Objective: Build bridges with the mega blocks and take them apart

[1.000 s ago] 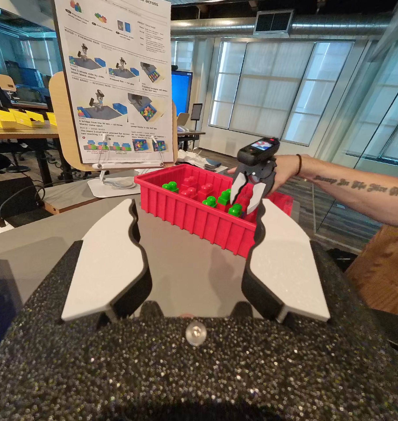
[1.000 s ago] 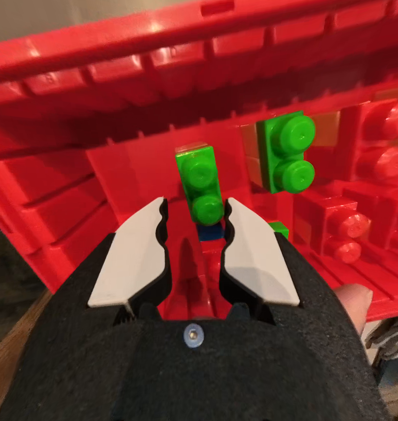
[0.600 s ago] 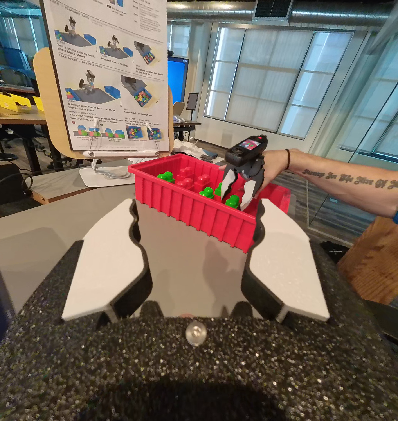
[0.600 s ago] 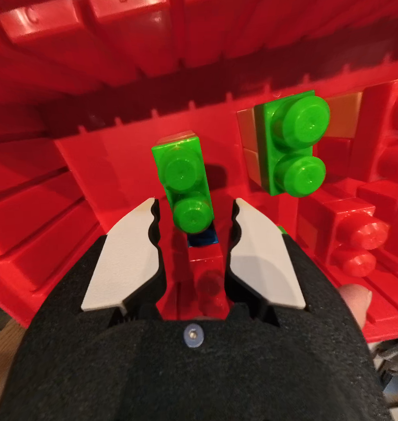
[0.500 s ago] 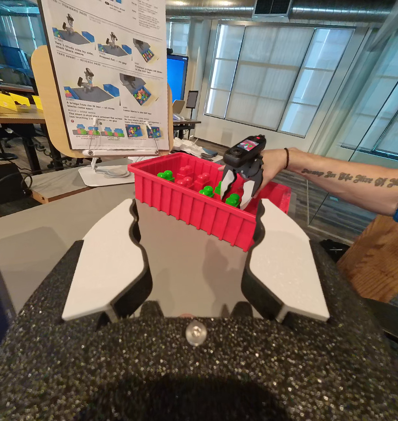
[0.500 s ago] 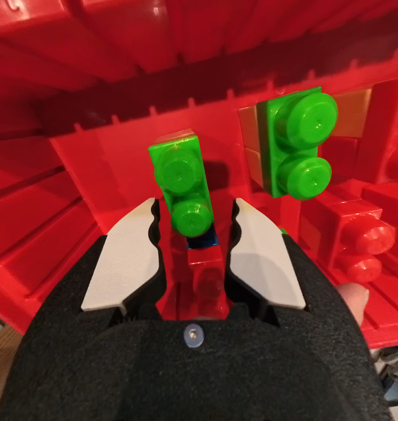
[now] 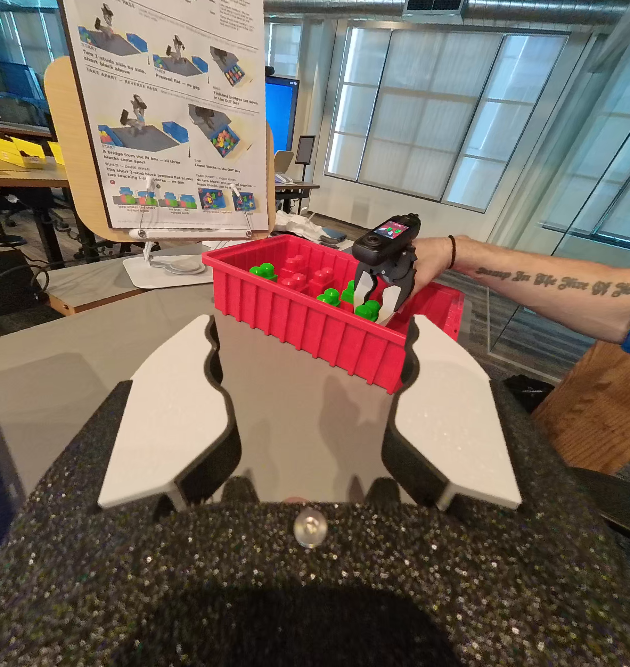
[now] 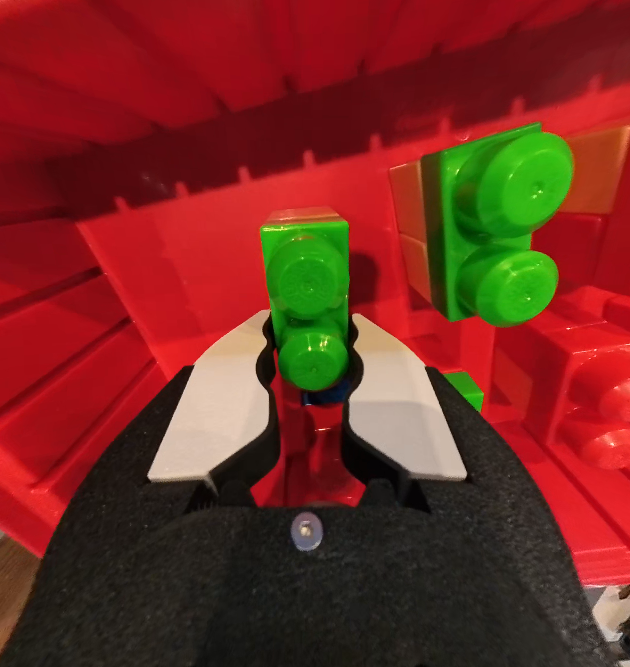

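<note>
A red bin (image 7: pixel 270 310) stands on the grey table (image 7: pixel 89 361) and holds several green and red mega blocks. My right gripper (image 8: pixel 309 321) reaches down into the bin (image 8: pixel 198 108) and is shut on a green two-stud block (image 8: pixel 306 274), with a pad pressed on each long side. The left wrist view shows the same grip: the right gripper (image 7: pixel 373 303) with its fingers around the green block (image 7: pixel 367 310). A bit of blue (image 8: pixel 324 397) shows under the block. My left gripper (image 7: pixel 311 325) is wide open and empty above the table, in front of the bin.
Another green two-stud block (image 8: pixel 486 223) and red blocks (image 8: pixel 613 397) lie to the right in the bin. An instruction sheet on a stand (image 7: pixel 169 108) is behind the bin. A wooden box (image 7: pixel 595 404) is at the right, and the person's forearm (image 7: pixel 541 288) reaches in from there.
My right gripper's fingers stood apart on either side of the green block and have now closed onto it. The left gripper has stayed open and hardly moved.
</note>
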Demonstrator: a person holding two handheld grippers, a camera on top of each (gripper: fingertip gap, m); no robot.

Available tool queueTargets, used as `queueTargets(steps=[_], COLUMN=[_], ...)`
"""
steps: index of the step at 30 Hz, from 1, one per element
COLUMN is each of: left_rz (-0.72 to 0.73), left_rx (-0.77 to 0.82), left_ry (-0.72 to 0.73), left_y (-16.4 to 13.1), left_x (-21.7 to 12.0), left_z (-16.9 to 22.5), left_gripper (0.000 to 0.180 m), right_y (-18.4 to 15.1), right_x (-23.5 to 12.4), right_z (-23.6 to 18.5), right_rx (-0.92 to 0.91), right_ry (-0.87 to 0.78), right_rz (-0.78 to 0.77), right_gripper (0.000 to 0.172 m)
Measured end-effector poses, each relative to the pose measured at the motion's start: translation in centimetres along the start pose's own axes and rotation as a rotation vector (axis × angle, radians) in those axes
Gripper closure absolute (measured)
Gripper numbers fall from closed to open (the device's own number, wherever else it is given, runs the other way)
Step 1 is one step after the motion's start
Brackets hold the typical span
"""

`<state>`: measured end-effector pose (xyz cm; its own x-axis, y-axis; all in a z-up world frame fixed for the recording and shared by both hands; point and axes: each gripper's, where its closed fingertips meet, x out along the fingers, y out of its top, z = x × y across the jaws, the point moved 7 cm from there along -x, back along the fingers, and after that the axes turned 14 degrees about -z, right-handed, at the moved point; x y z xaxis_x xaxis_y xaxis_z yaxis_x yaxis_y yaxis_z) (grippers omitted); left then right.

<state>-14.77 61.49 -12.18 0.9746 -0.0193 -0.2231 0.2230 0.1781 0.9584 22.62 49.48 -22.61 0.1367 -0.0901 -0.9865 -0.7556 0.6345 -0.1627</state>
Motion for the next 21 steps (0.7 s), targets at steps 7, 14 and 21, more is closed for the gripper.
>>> queueTargets(steps=[7,14,21], left_rz=[-0.002,0.0,0.018], left_rx=[0.0,0.005,0.021], left_ry=[0.003,0.004,0.009], left_y=[0.0,0.2,0.8], left_x=[0.0,-0.1,-0.8], left_z=[0.0,0.1,0.5], left_gripper=[0.083,0.083,0.083], right_y=[0.0,-1.3,-2.7], right_x=[0.0,-1.8,-8.5], right_z=[0.0,0.4,0.8], right_rx=[0.01,0.074,0.132], right_ry=[-0.001,-0.033,-0.116], right_rz=[-0.006,-0.008,0.036], right_gripper=[0.135,0.135,0.135])
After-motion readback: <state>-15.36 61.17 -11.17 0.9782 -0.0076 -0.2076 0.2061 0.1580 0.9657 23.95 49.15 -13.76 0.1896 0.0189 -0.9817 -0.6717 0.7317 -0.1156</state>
